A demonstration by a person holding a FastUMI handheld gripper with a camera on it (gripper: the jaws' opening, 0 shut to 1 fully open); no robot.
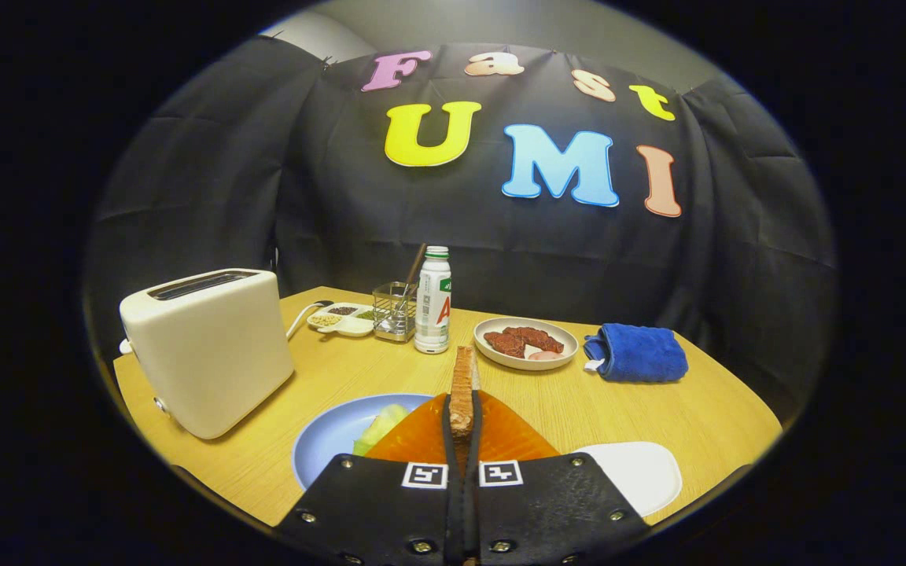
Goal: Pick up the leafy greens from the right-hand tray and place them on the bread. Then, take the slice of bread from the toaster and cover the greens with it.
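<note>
In the gripper view, a light wooden table (359, 369) with a visible grain fills the lower middle of the frame, backed by a black cloth wall (209, 181) that hangs in folds, with a strip of pale grey room wall (547, 23) above it at the top. At the bottom centre the gripper (462, 409) has its two fingers drawn close together, clamped on a thin brown slice of toasted bread (462, 385) that stands on edge between them and rises above their tips. Just under and left of the fingers sits a round pale blue plate (335, 428), and on it pale green leafy greens (378, 428) show beside the fingers; whatever lies beneath the greens is hidden by the gripper's body. At left stands a cream, box-shaped toaster (209, 346) with a dark slot on top; what is inside the slot cannot be made out. Behind, in the middle of the frame, are a white divided condiment dish (340, 318), a clear square holder (394, 312) with utensils, and a white plastic bottle with a green cap (432, 303). Right of the bottle is a round beige plate holding dark red meat slices (526, 343), then a folded blue towel (638, 354). A white tray (642, 472) at lower right is partly cut off by the gripper.
</note>
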